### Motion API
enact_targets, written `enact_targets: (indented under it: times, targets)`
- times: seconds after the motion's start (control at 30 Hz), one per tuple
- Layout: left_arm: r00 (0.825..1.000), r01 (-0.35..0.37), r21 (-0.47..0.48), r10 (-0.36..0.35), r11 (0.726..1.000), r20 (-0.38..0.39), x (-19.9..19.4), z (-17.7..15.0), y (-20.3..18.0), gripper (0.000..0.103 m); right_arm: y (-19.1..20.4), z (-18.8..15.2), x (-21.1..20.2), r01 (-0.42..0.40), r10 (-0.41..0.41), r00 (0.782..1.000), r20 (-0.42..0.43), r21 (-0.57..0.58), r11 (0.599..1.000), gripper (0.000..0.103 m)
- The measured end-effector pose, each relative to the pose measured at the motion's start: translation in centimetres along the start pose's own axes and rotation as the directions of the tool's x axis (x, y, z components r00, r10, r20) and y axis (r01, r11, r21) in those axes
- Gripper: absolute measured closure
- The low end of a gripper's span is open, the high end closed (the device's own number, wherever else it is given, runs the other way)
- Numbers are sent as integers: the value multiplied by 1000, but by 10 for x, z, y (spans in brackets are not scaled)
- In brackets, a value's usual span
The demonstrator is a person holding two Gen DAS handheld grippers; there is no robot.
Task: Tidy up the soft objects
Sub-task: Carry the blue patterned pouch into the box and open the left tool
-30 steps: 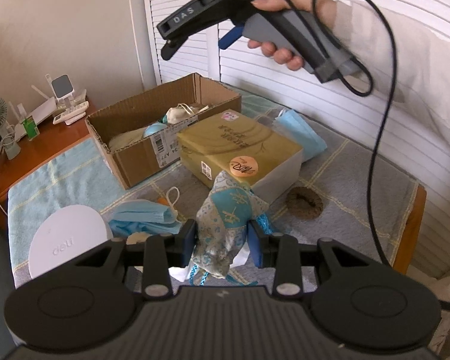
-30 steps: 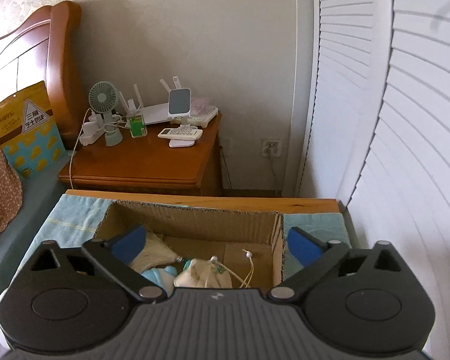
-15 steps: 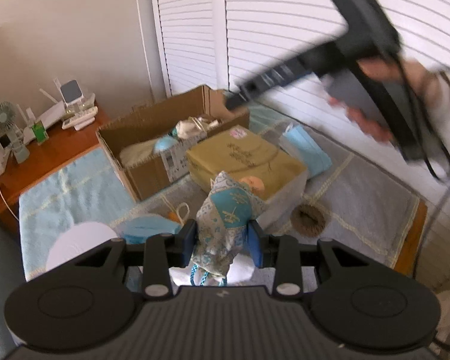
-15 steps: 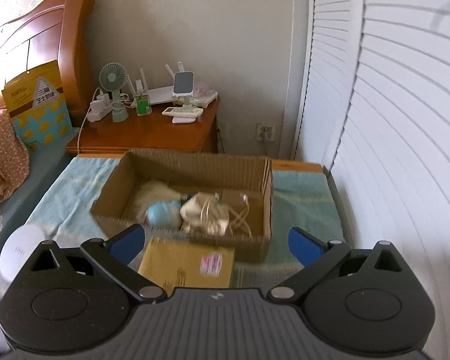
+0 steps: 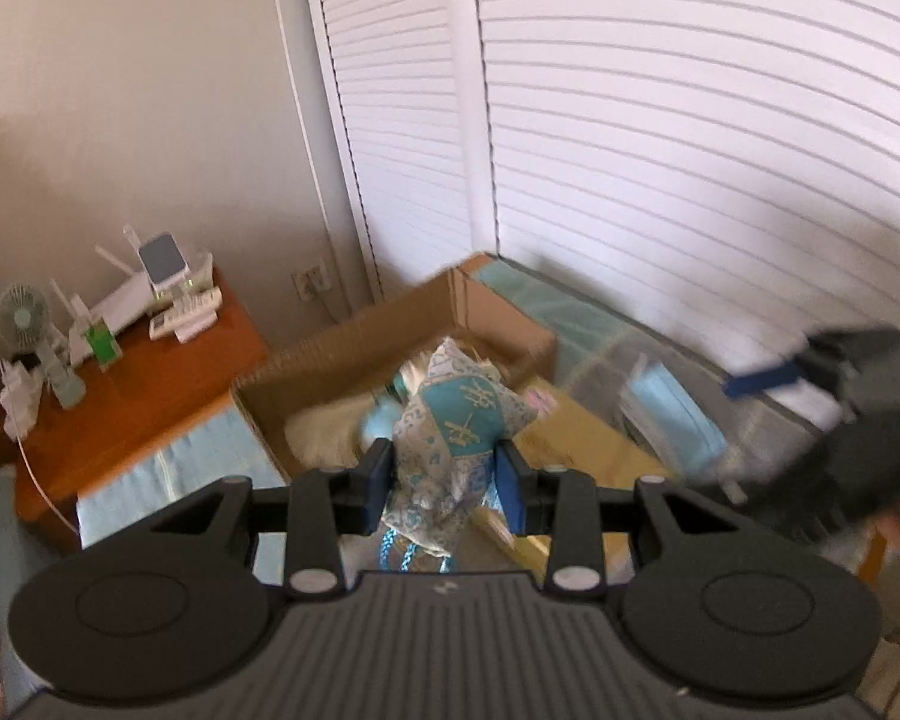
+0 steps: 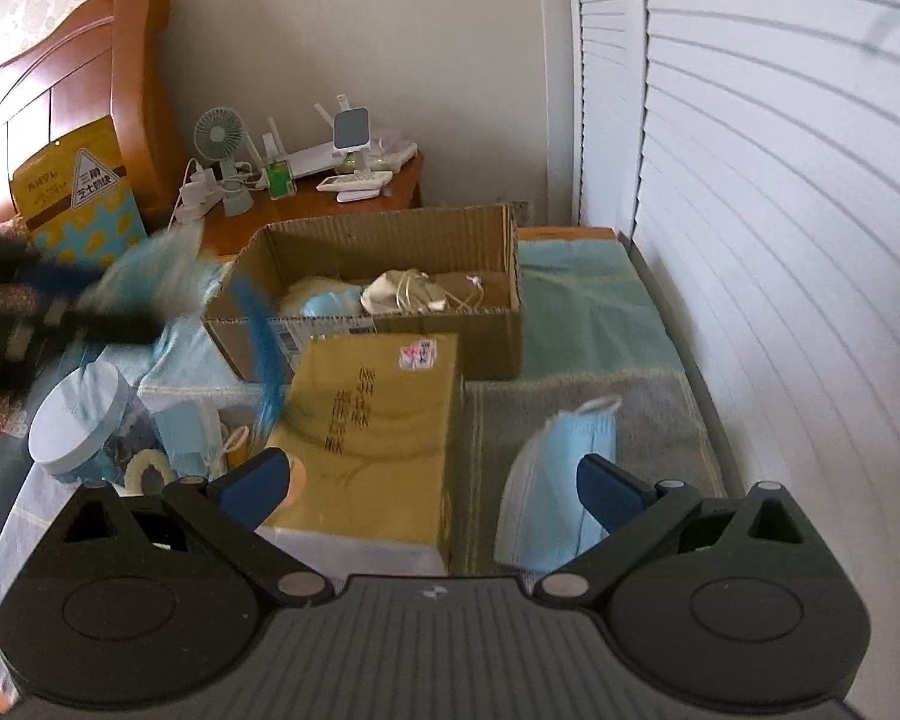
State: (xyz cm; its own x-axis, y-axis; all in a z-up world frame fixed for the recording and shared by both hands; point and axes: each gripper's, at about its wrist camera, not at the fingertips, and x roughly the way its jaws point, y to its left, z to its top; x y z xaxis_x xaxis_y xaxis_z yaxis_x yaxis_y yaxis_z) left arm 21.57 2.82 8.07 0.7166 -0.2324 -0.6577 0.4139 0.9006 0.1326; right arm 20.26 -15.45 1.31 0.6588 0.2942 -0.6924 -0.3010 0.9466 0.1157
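Bedside table [image 6: 570, 300] — pouch [image 5: 456, 420] perhaps above box [image 5: 342, 360]

Worktop [image 6: 570, 231] is showing a wooden edge at the far end; a teal towel [image 6: 576, 306] is covering the far part, a grey towel [image 6: 660, 414] the near right. Cardboard box [image 6: 390, 252] is sitting open on the teal towel at the far end. Yellow-brown carton [image 6: 378, 420] is lying just in front of the box, touching it. Blue face mask [image 6: 564, 468] is lying on the grey towel, right of the carton. Round white-lidded jar [image 6: 78, 426] is sitting at the left, near a second blue mask [image 6: 183, 438]. Bedside table [image 6: 330, 204] is standing behind the worktop, carrying a small fan [image 6: 219, 138], router [image 6: 312, 159] and remote [image 6: 354, 182].
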Motion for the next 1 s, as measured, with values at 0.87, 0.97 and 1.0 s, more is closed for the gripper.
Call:
enact_targets:
  times: [0.87, 0.97, 1.0]
  targets:
    - [987, -121, -27, 117, 992, -108, 118, 47, 68, 22, -18, -1, 11, -25, 26, 1000, -13, 71, 997, 0]
    - [987, -126, -47, 120, 991, -110, 108, 44, 67, 21, -16, -1, 8, -25, 25, 1000, -4, 66, 997, 0]
    - [987, -125, -53, 119, 991, -108, 104, 43, 66, 20, -15, -1, 6, -23, 23, 1000, 0, 63, 998, 0]
